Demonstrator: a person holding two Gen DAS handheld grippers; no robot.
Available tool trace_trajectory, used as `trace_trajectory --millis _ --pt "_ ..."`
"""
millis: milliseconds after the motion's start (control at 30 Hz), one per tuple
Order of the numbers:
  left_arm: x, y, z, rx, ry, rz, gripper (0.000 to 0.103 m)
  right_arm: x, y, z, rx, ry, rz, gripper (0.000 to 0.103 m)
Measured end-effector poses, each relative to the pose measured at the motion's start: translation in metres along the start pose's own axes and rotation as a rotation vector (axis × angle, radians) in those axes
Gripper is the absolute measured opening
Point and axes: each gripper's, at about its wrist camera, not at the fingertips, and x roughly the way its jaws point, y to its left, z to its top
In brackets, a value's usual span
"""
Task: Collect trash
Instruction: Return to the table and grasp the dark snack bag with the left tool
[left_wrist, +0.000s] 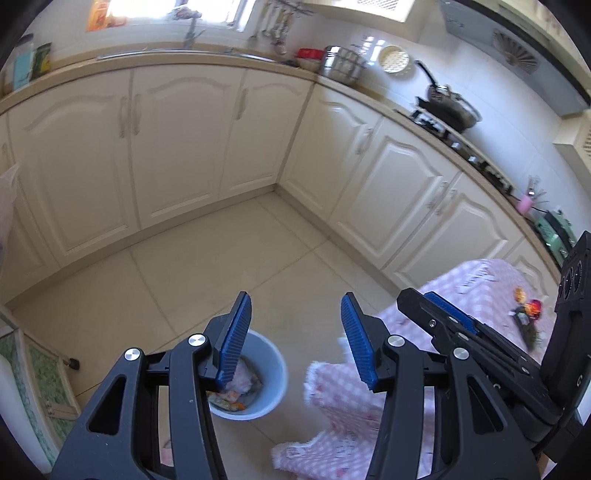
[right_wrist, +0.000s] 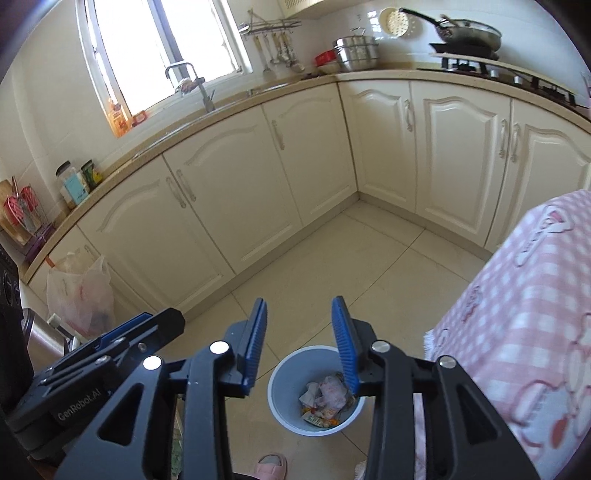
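A light blue trash bin (right_wrist: 280, 387) stands on the tile floor, holding crumpled wrappers and tissue (right_wrist: 327, 397). It also shows in the left wrist view (left_wrist: 269, 373). My left gripper (left_wrist: 295, 339) is open and empty above the bin. My right gripper (right_wrist: 299, 347) is open and empty, also above the bin, and its body shows in the left wrist view (left_wrist: 461, 328). More small trash (left_wrist: 528, 312) lies on the pink checked tablecloth (left_wrist: 480, 280) to the right.
Cream kitchen cabinets (right_wrist: 221, 192) wrap round the corner ahead. A plastic bag (right_wrist: 79, 295) hangs at the left. The cloth-covered table (right_wrist: 524, 302) is close on the right. A pink slipper (right_wrist: 269, 466) is at the bottom edge.
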Motion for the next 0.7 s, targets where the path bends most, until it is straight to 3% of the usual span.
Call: trace_trajectory --millis 267,433,567,700 --pt "-0.020 -0.085 -0.009 0.129 -0.009 -0.132 0.053 -0.086 -0.059 0.001 0.039 -0.119 -0.123 0.037" --pt "-0.020 -0.152 -0.023 0.223 0.011 -0.223 0.058 -0.145 -0.119 -0.006 0.105 -0.194 -0.241 0.040" --pt "-0.012 -0.206 -0.036 0.292 0.033 -0.269 0.068 -0.188 -0.177 -0.017 0.186 -0.247 -0.343 0.043" --pt "-0.001 -0.250 -0.049 0.339 0.072 -0.295 0.071 -0.214 -0.225 -0.029 0.270 -0.263 -0.409 0.046"
